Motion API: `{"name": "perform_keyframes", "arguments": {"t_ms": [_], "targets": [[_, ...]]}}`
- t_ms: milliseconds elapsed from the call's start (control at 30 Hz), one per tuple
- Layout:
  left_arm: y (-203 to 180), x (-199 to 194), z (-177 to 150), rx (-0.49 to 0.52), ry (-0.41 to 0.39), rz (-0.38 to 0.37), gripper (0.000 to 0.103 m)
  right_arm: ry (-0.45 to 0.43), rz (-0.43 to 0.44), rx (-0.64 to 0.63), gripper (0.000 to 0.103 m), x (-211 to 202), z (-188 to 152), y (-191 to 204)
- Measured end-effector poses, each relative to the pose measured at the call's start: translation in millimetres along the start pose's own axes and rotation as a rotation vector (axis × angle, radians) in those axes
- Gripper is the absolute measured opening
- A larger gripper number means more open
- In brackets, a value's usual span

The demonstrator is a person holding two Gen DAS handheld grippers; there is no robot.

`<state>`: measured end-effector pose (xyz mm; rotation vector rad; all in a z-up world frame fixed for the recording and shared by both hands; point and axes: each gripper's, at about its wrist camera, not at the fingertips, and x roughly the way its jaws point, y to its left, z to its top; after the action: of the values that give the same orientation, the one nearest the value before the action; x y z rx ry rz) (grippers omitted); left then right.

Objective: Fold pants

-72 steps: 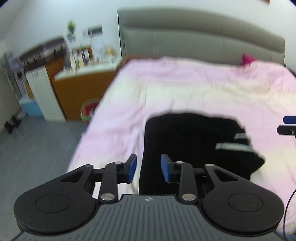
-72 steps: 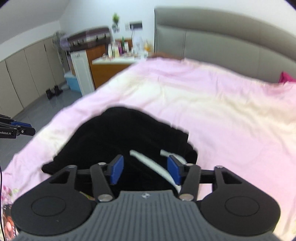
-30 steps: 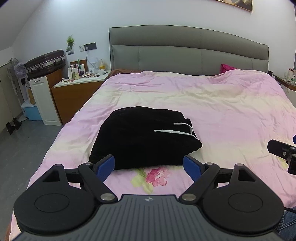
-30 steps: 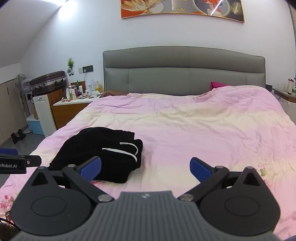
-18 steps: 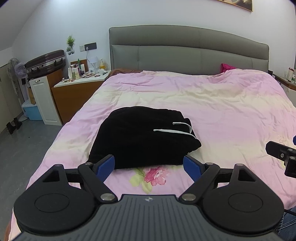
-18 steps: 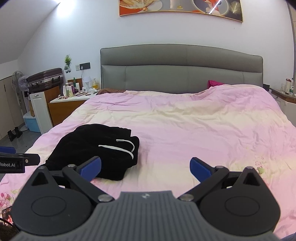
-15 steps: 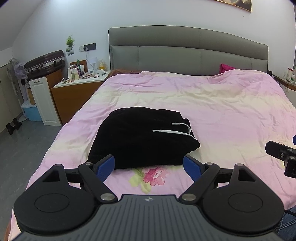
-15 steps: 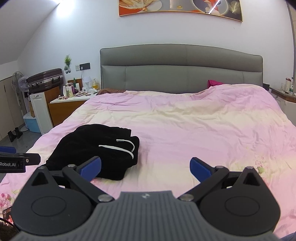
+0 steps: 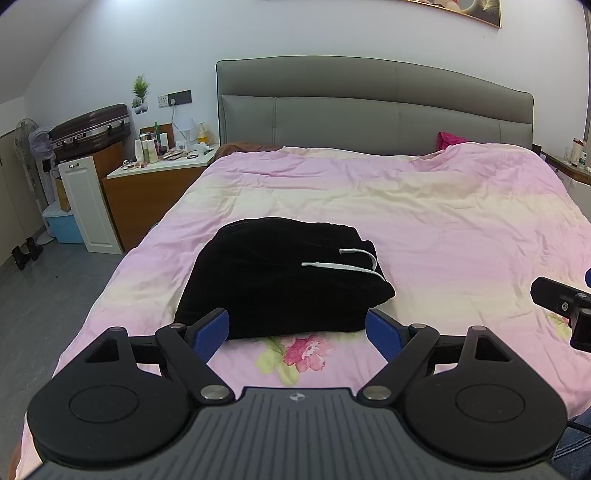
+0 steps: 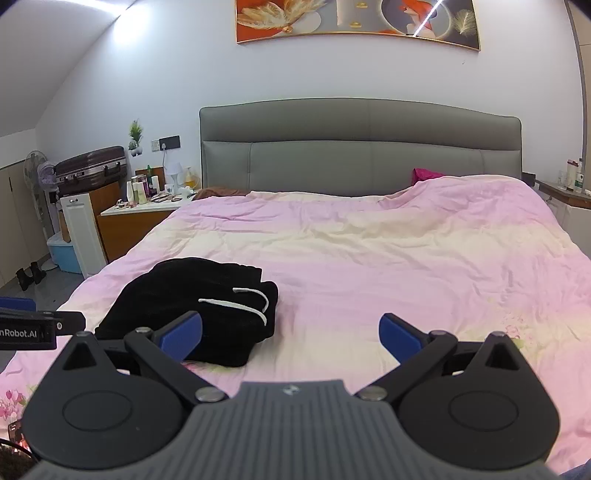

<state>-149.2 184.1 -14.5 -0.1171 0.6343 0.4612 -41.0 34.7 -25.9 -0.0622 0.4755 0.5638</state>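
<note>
On the pink floral duvet [image 9: 424, 221], near its left foot corner, lies the folded black pants bundle with white drawstring [image 9: 284, 280], long axis roughly crosswise, dead ahead of the left gripper [image 9: 297, 328] and left-forward of the right gripper [image 10: 290, 334], both spread wide, empty.

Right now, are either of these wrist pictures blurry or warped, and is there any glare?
Left wrist view: sharp; fisheye bows the gray headboard; folded black pants clear. Right wrist view: sharp too; a bright glare streak crosses the wall painting.
</note>
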Motion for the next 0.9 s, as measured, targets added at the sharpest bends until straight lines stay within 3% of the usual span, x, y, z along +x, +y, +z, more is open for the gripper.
{"name": "perform_keyframes", "arguments": {"t_ms": [900], "targets": [[-4.1, -6.7, 0.8, 0.001, -0.011, -0.003, 0.098, -0.005, -0.006, 0.012, 0.098, -8.4, -0.9, -5.9]]}}
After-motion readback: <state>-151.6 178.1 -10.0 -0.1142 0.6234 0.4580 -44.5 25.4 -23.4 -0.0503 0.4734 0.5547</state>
